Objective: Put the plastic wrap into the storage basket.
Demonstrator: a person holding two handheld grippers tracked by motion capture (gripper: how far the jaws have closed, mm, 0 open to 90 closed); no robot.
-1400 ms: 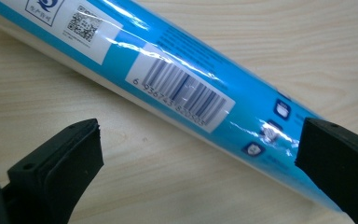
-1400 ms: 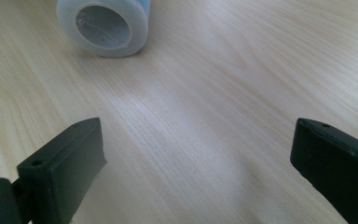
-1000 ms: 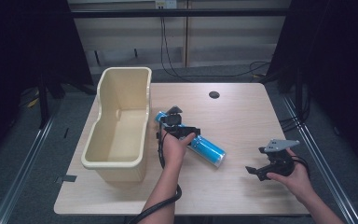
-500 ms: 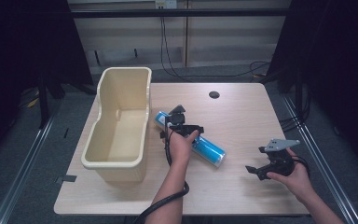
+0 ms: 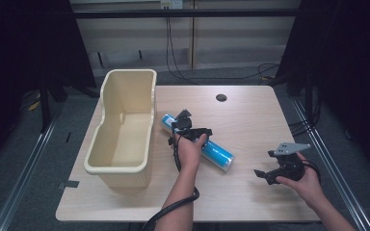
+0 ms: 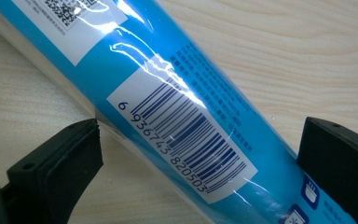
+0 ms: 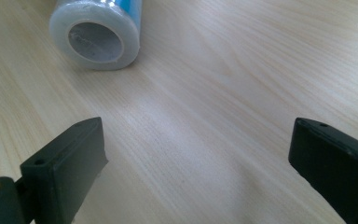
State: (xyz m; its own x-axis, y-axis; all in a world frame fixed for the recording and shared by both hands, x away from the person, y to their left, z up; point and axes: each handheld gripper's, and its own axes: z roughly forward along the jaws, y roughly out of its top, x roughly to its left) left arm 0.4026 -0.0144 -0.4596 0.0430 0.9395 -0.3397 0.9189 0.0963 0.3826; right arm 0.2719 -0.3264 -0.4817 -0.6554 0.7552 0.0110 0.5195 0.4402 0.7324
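Blue roll [image 5: 200, 143] lies on its side on the table [image 5: 250, 115], just right of the cream bin [image 5: 125, 130]. Left gripper [image 6: 196, 154] straddles it with jaws spread, one each side, not yet pinching. Right gripper [image 5: 279, 168] waits open, well apart at the near right. Likely risk: the round, glossy wrapper could slip or roll away if the jaws close off-centre on its curve.

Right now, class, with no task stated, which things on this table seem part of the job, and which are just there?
Likely in the job:
blue roll, straddled by the open left gripper
cream tub beside it
right gripper, open, waiting over bare table

Just there:
cable hole
wall cables
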